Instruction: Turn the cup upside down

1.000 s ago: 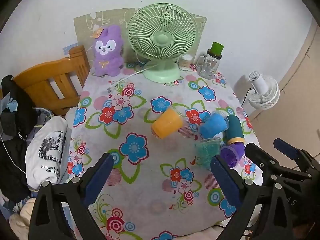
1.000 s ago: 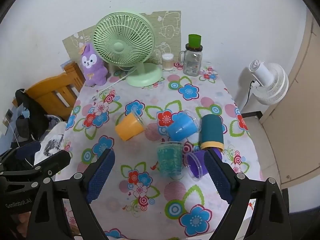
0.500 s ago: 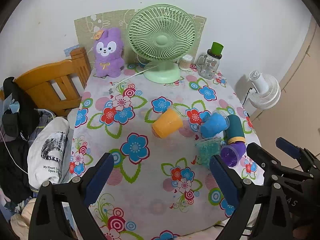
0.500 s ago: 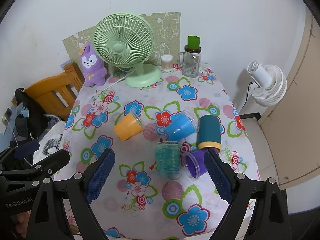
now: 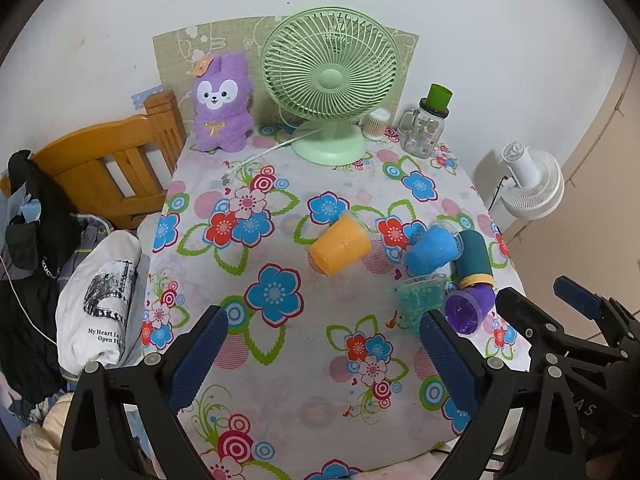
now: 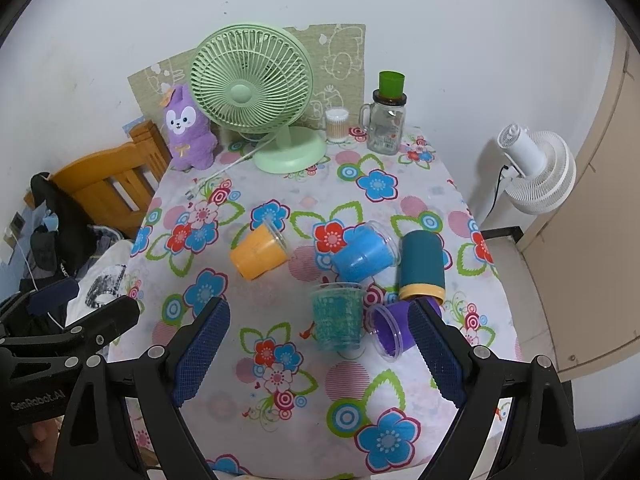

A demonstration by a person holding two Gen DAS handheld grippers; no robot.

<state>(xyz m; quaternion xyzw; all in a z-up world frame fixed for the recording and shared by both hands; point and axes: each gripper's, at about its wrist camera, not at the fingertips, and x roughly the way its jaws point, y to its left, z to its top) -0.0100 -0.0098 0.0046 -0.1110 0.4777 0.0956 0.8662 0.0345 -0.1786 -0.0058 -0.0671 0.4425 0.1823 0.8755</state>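
Several cups lie on the flowered tablecloth (image 6: 280, 360). An orange cup (image 6: 258, 255) (image 5: 340, 246) lies on its side at the middle. A blue cup (image 6: 364, 256) (image 5: 430, 249) and a dark teal cup with a yellow rim (image 6: 422, 266) (image 5: 474, 258) lie on their sides to the right. A clear green-filled cup (image 6: 337, 316) (image 5: 420, 300) stands upright. A purple cup (image 6: 394, 332) (image 5: 470, 306) lies on its side. My left gripper (image 5: 322, 354) and right gripper (image 6: 318, 350) are open, empty, above the table's near edge.
A green desk fan (image 6: 256, 96), a purple plush rabbit (image 6: 188, 136), a cotton-swab jar (image 6: 337, 124) and a glass mug jar with a green lid (image 6: 386, 120) stand at the back. A wooden chair (image 6: 112, 184) with clothes is left; a white floor fan (image 6: 536, 176) right.
Both grippers have drawn back and risen slightly, so the table looks a little farther away. The cups have not moved. Both grippers stay open.
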